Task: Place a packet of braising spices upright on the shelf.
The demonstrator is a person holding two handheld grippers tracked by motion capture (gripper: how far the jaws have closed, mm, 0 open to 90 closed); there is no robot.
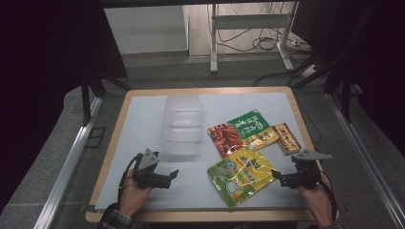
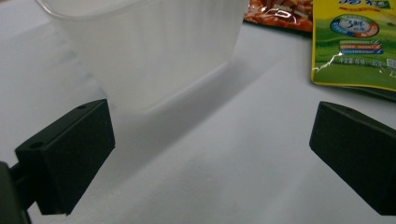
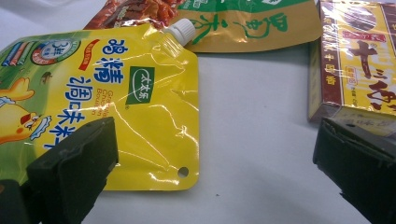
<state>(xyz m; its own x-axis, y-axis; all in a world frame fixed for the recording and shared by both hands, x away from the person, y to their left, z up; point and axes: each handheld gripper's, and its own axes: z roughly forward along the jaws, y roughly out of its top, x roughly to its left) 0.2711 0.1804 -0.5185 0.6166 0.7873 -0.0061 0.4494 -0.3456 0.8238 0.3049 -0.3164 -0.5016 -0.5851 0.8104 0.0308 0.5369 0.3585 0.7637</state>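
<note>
**Inspector:** Yellow spout pouch (image 1: pixel 241 175) lies flat on the near right part of the surface (image 1: pixel 143 119), just ahead of the right tool (image 1: pixel 278 178). Start at the left, please.

**Assistant:** Left tool (image 1: pixel 173 175) sits low near the front edge, jaws wide apart, nothing between them. Just beyond it stands a translucent plastic tub (image 1: pixel 182 125), upright and apparently empty. In the left gripper view the tub (image 2: pixel 149 51) is ahead of the jaws and apart from them.

**Inspector:** Middle and right?

**Assistant:** Right of the tub come a red snack packet (image 1: pixel 223 137), a green and yellow packet (image 1: pixel 253 126) lying partly over it, then a small wrapped box (image 1: pixel 287 138) furthest right. The yellow pouch is nearest the person; its far corner touches the packets. The right tool is also fully open and holds nothing. In the right gripper view the pouch (image 3: pixel 116 102) lies ahead of the jaws with its white cap (image 3: pixel 180 31) pointing away, the box (image 3: pixel 359 60) off to the side.

**Inspector:** Step in hand?

**Assistant:** My judgement: the approach, before any grasp. Nothing is in the tub yet.

**Inspector:** Next move?

**Assistant:** Probably lowering the right tool over the pouch's near edge and closing there; flat film is awkward to pinch, so one jaw must get under it.
</note>
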